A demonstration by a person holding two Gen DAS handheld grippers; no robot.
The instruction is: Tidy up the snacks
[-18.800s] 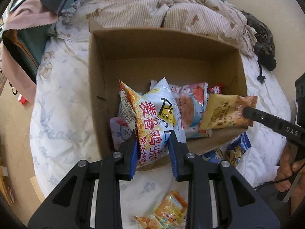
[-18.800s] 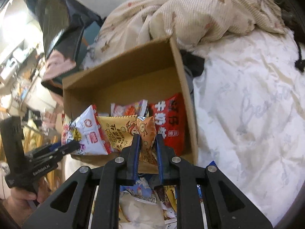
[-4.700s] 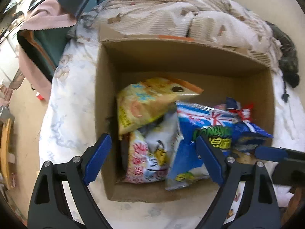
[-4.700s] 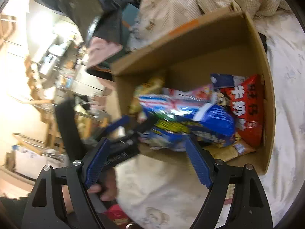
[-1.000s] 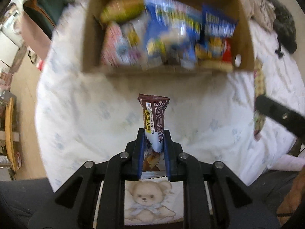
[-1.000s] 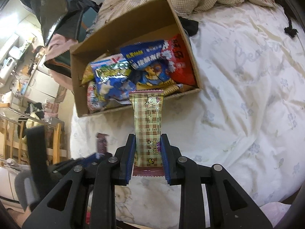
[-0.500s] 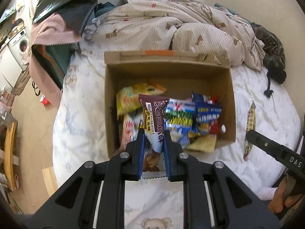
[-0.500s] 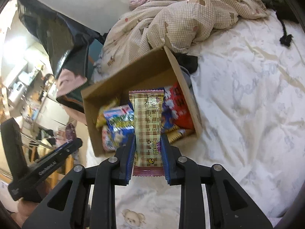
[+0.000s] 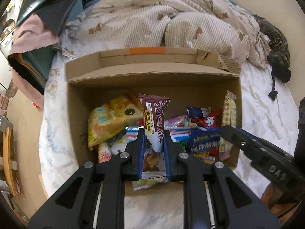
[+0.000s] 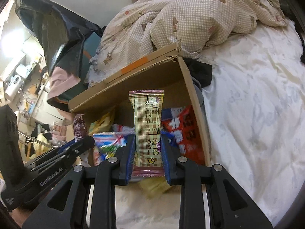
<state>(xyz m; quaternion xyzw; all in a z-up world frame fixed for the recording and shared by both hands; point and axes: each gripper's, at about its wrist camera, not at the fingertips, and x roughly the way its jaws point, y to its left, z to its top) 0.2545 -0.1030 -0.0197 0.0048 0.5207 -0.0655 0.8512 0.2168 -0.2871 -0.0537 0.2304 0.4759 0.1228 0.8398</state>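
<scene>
As both packets look light and crinkly, the brown packet is clamped low by the left gripper, the checked packet by the right gripper.

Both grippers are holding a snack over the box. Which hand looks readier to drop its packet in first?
Probably the left. Its brown packet hangs over the middle of the cardboard box, above the pile. The right one's checked packet hangs by the box's right wall, so it could land on the rim.

Soft, even indoor light; a bright glare at the right wrist view's left edge. Fisheye bending, dark vignetted corners, slight motion blur.
</scene>
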